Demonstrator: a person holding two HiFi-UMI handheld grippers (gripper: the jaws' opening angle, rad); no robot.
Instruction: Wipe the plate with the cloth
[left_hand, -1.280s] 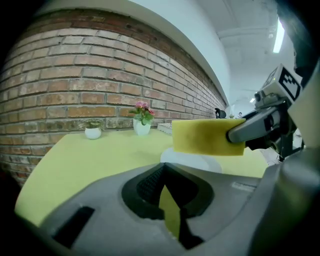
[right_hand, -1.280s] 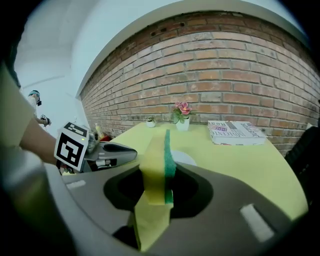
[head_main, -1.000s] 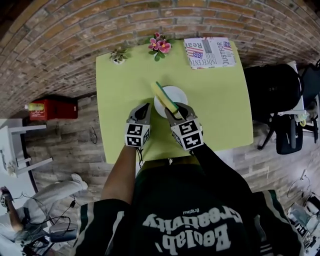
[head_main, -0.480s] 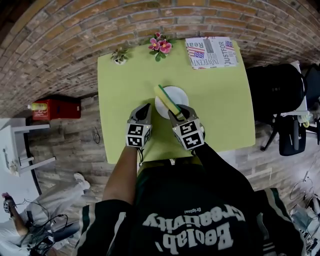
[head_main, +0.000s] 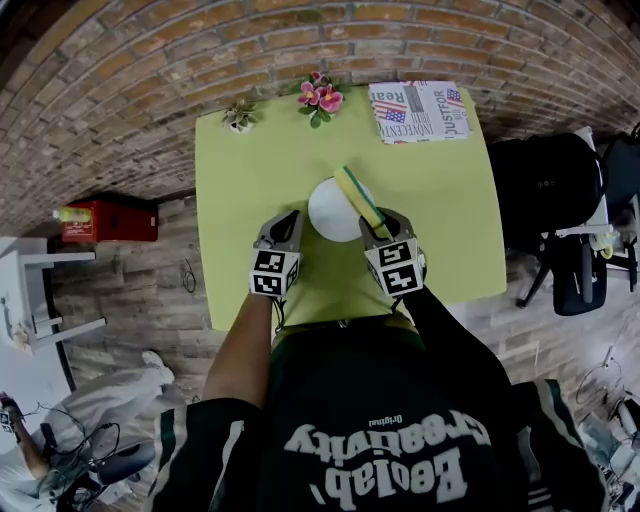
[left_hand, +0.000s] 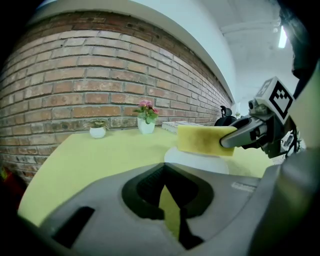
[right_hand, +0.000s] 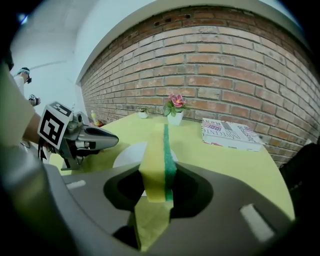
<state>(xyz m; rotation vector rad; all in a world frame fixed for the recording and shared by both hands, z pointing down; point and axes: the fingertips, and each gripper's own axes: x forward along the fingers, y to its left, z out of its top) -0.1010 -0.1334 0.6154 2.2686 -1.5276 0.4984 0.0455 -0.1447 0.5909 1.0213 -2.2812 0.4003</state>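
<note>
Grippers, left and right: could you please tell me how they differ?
The left gripper is empty, beside the round white plate; the right gripper holds a yellow-and-green sponge over that plate. Left jaws meet; right jaws are apart on the sponge. Both flank the plate.

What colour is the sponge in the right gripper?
Sponge: yellow, green scouring layer; best in right gripper view.

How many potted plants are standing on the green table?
2. A small green plant in a white pot stands near the far left corner of the table. A pink-flowered plant stands to its right along the same far edge. No others seem hidden.
</note>
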